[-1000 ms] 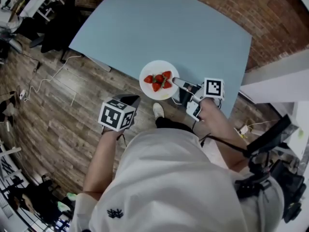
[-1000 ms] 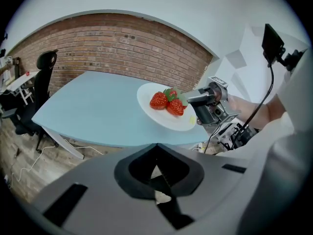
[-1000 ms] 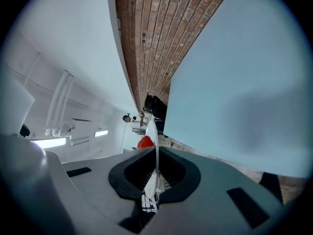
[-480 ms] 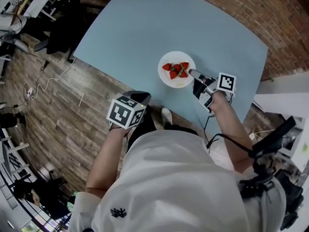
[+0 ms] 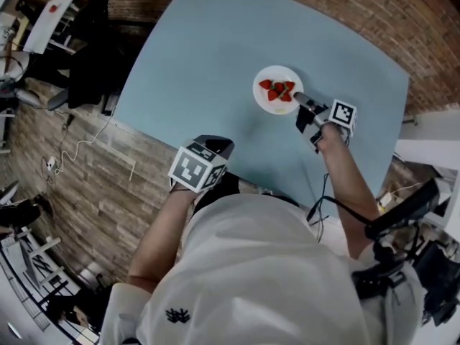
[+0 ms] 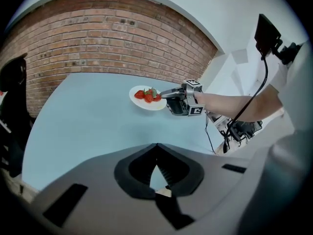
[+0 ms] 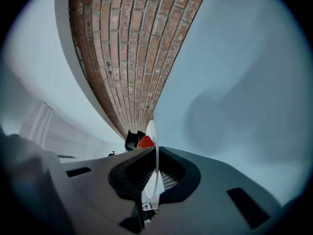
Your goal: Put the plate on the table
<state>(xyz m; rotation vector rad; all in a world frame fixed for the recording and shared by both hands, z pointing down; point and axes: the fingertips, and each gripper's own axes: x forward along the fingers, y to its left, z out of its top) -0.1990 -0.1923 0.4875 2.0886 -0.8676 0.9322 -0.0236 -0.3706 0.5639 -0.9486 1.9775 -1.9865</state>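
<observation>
A white plate (image 5: pixel 277 89) with several strawberries (image 5: pixel 279 90) is held over the light blue table (image 5: pixel 215 63). My right gripper (image 5: pixel 300 99) is shut on the plate's near rim; its own view shows the plate (image 7: pixel 152 151) edge-on between the jaws, with a strawberry (image 7: pixel 145 142) beyond. The left gripper view shows the plate (image 6: pixel 146 98), the right gripper (image 6: pixel 166 94) and the forearm behind it. My left gripper (image 5: pixel 213 146) hangs at the table's near edge, its jaws nearly closed with nothing between them (image 6: pixel 156 173).
A brick wall (image 6: pixel 112 43) runs behind the table. Wood-plank floor (image 5: pixel 79 185) lies to the left, with cables and dark chairs (image 5: pixel 86 42) near the table's left corner. White furniture (image 5: pixel 431 142) stands at the right.
My right gripper has carried the plate farther up and right, out over the table. The left gripper has shifted slightly right, to the table's near edge.
</observation>
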